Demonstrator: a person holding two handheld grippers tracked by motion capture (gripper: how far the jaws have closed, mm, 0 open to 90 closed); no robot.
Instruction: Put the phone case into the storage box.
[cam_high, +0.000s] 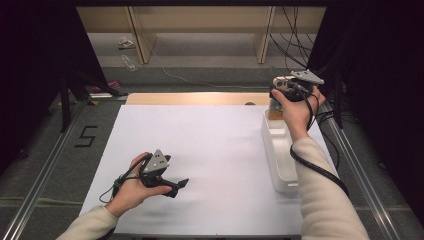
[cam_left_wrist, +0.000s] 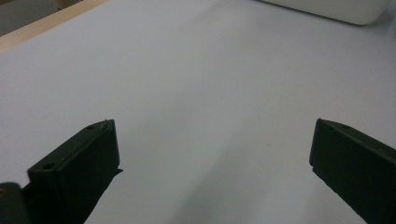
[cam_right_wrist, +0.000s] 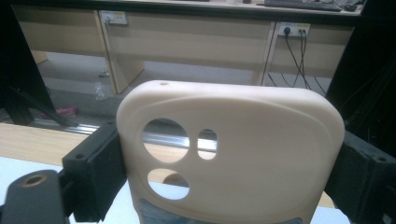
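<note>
You clamp a cream phone case (cam_right_wrist: 229, 154) in your right hand-held gripper (cam_high: 284, 95), raised over the tray's (cam_high: 280, 160) far end; left hand-held gripper (cam_high: 170, 185) idles near-left w/ jaws apart, above the desk (cam_high: 210, 150).

The phone case (cam_right_wrist: 233, 154) looks like smooth, matt cream plastic. The tray (cam_high: 278, 150) is glossy white plastic. A matt white sheet covers the worktop (cam_high: 200, 150), with bare pale wood along its far edge. The sleeves (cam_high: 330, 200) are soft cream knit cloth.
</note>
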